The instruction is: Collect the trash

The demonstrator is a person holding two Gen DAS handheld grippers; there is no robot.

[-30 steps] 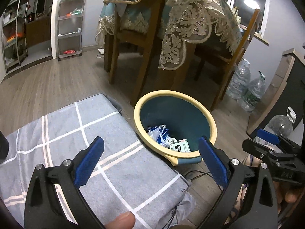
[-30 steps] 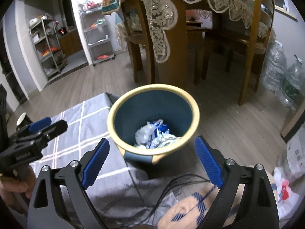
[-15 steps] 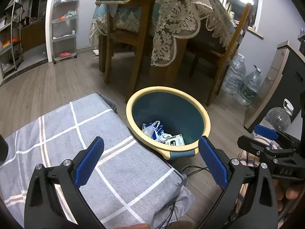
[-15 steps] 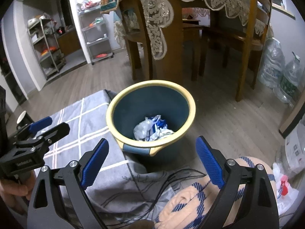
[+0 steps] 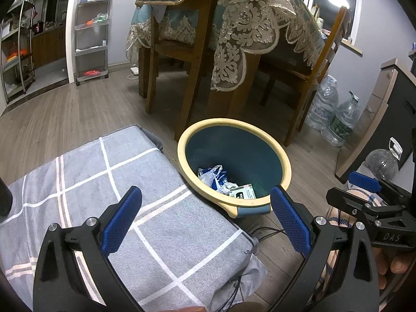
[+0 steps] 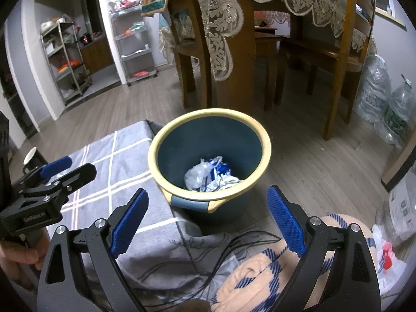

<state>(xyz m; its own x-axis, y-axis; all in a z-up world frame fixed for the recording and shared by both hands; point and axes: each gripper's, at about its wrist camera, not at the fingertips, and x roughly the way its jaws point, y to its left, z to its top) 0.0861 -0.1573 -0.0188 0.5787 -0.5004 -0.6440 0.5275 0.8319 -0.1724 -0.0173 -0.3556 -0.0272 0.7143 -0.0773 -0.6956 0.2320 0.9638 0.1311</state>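
Both grippers are held wide apart with nothing between the blue pads. Ahead of the left gripper [image 5: 205,221] and slightly to its right, a teal bin with a cream rim [image 5: 284,156] is seen standing on the wooden floor, touching the edge of a grey checked cushion [image 5: 85,182]. Directly ahead of the right gripper [image 6: 208,221], the same bin is framed between the fingers. Trash [image 6: 210,174], made up of crumpled plastic, blue wrappers and a small printed box [image 5: 244,192], is seen lying at the bottom of the bin.
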